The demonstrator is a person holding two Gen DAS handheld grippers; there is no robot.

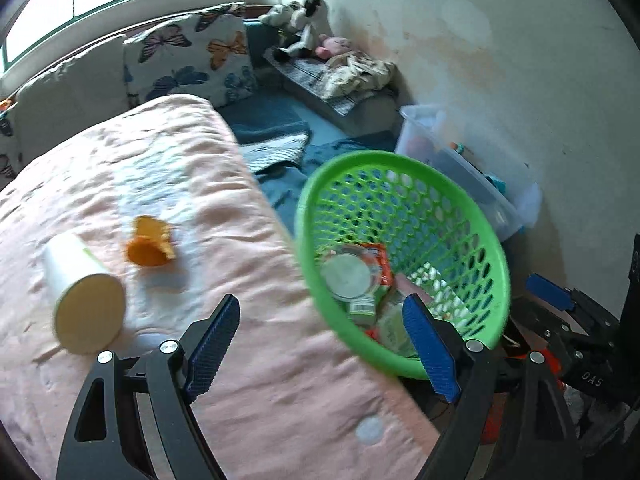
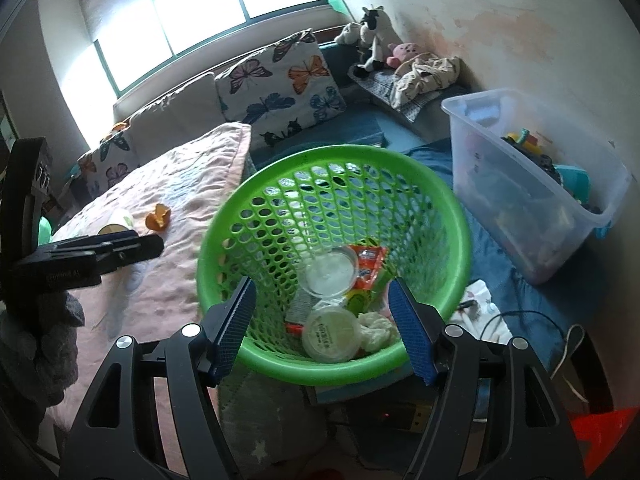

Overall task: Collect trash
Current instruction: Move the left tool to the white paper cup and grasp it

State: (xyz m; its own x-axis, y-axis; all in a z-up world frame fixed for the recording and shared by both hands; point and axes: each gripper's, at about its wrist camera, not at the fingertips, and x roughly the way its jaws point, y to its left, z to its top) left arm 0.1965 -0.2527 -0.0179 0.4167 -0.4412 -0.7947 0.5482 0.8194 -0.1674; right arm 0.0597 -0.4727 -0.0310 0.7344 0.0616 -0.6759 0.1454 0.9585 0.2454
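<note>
Left wrist view: left hand-held gripper (image 1: 322, 348) gapes empty above the bed (image 1: 168, 184); the cup (image 1: 82, 296) lies near. Straddle it squarely, squeeze gently. Right hand-held gripper (image 2: 322, 322) clamps the basket (image 2: 464, 240).

Open pink quilted bedspread (image 1: 224, 360) lies in front of the left tongs (image 1: 320, 348), with bare room around the lying white paper cup (image 1: 86, 300) and the crumpled orange wrapper (image 1: 152, 246) just beyond it. To the right, the green perforated plastic basket (image 1: 496, 248) blocks the bed's edge. Beyond the basket, a clear plastic storage bin (image 2: 532, 184) closes off the wall side.
</note>
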